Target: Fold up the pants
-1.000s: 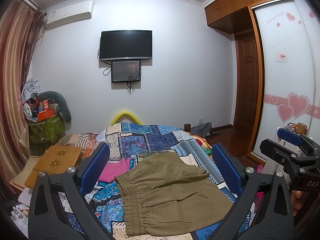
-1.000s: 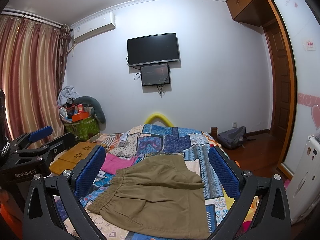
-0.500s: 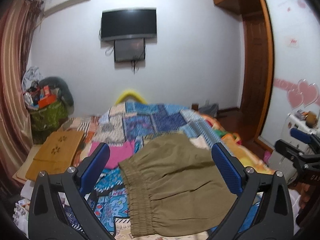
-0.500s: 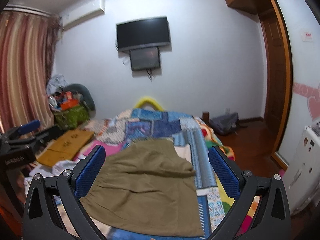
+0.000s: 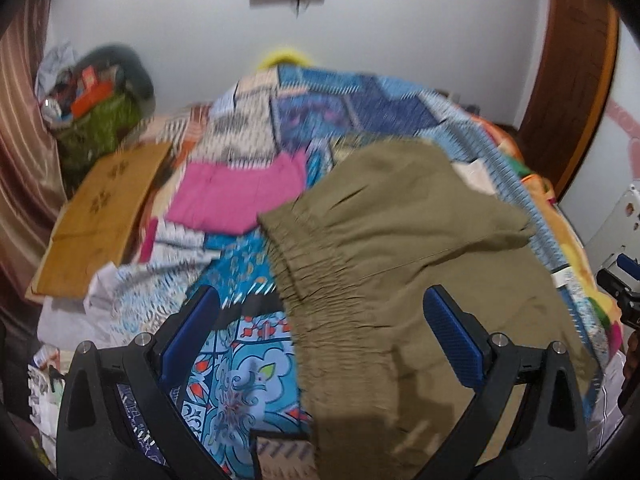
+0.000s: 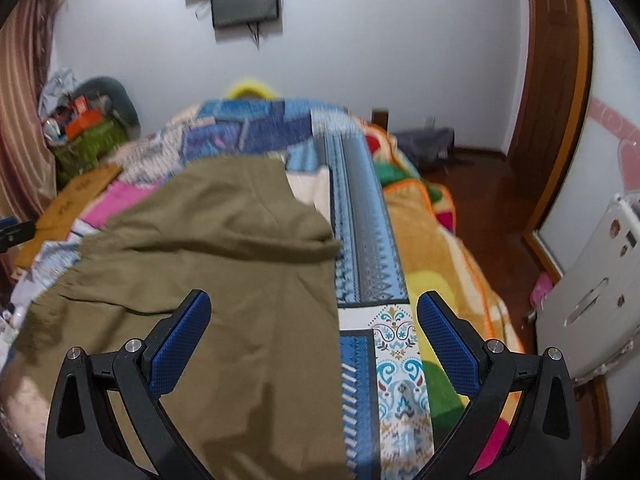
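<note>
1. Lying flat on the patchwork quilt (image 5: 360,108), left wrist view: olive pants (image 5: 404,248), soft, light, limp; elastic waistband (image 5: 320,280), gathered and thicker, judged the firmest hold. Left gripper (image 5: 320,320) spread wide, empty, hovering above that waistband.
2. Right wrist view: right gripper (image 6: 314,320) likewise wide apart, empty, above the pants' (image 6: 224,264) right edge; cloth likely to sag if lifted one-sided.

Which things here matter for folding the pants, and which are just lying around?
For the job: pants, left gripper, right gripper, both open above the pants.

Lying about: pink cloth, wooden board, green basket, quilt, wall screen.
</note>
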The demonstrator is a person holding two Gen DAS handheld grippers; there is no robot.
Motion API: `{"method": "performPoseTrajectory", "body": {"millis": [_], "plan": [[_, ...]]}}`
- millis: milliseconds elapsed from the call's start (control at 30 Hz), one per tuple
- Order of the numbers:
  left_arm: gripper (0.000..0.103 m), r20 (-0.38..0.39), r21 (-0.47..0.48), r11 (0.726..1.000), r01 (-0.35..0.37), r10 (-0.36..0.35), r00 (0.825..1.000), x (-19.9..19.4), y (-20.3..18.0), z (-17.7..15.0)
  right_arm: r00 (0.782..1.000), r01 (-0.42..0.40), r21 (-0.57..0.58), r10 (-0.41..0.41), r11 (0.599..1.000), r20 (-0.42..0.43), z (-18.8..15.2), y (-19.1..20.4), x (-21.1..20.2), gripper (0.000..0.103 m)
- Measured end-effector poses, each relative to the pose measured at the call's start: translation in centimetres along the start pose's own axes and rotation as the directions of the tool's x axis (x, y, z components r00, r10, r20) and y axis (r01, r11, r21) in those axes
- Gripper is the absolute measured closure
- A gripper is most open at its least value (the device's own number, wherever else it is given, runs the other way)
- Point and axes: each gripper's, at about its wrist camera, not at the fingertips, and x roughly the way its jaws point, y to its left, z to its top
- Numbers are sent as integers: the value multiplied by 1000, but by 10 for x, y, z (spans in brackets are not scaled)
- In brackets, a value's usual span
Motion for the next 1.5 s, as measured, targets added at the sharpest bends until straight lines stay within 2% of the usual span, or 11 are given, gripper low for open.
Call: {"method": "performPoseTrajectory", "body": {"millis": [233, 367, 533, 600, 667, 700, 767, 867, 1100, 1267, 1500], "plan": [[5, -132, -17, 1000, 24, -26, 991, 54, 18, 2, 996, -8, -33, 5, 999, -90, 12, -17, 64, 2], [14, -195, 3, 998, 61, -59, 979, 78, 16, 3, 990, -9, -66, 0, 998, -144, 16, -19, 97, 16], [18, -257, -10, 989, 150, -148, 955, 98, 12, -1, 979, -48, -79, 32, 996, -200, 15, -16, 125, 21], [19, -267, -22, 985, 170, -170, 949, 102, 12, -2, 970, -80, -88, 57, 993, -238, 9, -13, 133, 36], [21, -272, -44, 981, 191, -195, 942, 105, 14, -3, 969, -100, -88, 77, 991, -233, 6, -12, 132, 44], [21, -273, -50, 979, 197, -203, 940, 106, 15, -3, 969, -111, -89, 87, 990, -233, 5, -12, 130, 56], [21, -258, -23, 982, 186, -186, 948, 105, 14, -2, 967, -118, -90, 94, 989, -237, 3, -11, 129, 74], [21, -220, 69, 988, 137, -119, 968, 102, 7, -1, 962, -123, -95, 95, 988, -255, 0, -10, 129, 90], [23, -201, 124, 990, 68, -42, 979, 96, 7, 0, 952, -116, -90, 85, 989, -293, 4, -13, 128, 95], [21, -222, 65, 993, 94, -77, 972, 101, 17, -3, 946, -119, -74, 90, 990, -311, -9, -15, 111, 97], [22, -240, 64, 993, 96, -79, 968, 91, 16, 2, 937, -116, -36, 97, 993, -335, -11, -21, 104, 96]]}}
